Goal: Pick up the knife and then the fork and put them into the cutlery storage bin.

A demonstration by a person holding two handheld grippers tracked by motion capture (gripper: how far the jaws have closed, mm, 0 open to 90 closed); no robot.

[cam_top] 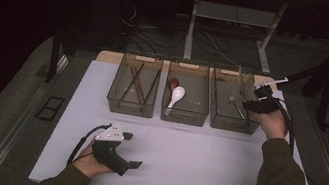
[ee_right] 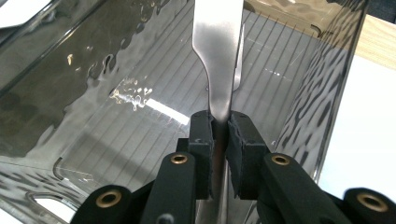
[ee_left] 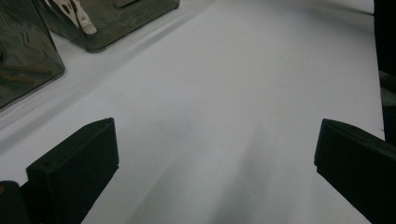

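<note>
Gripping a flat, brushed-metal utensil handle (ee_right: 219, 56), the right hand-held gripper (ee_right: 220, 135) is clamping its two black padded jaws on the narrow neck of the piece, just below where it widens into a broad, squared end. In the right gripper view the handle is standing upright between the pads, its smooth surface catching a dull sheen, and it is hanging inside the right-hand bin (ee_right: 93, 93), a clear smoky plastic box with rippled walls and a finely ribbed floor. In the high view the right hand-held gripper (cam_top: 258, 102) is sitting over that same right-hand bin (cam_top: 216, 122), the last of three matching rectangular ones lined up along the far side of the white surface (cam_top: 191, 163). A metal fork (cam_top: 234, 103) is lying on this bin's floor.

The middle bin (cam_top: 183, 118) is holding a white ceramic soup spoon (cam_top: 175, 96) and a reddish-brown spoon (cam_top: 173, 83) just beside it; the left bin (cam_top: 129, 109) is holding long, thin, dark chopsticks (cam_top: 135, 81) lying lengthwise.

The left hand-held gripper (cam_top: 128, 150) is resting near the front of the matte, smooth surface, well apart from the bins. In the left gripper view its blocky black jaws are standing wide apart with nothing between them, just bare white surface (ee_left: 224, 93).
</note>
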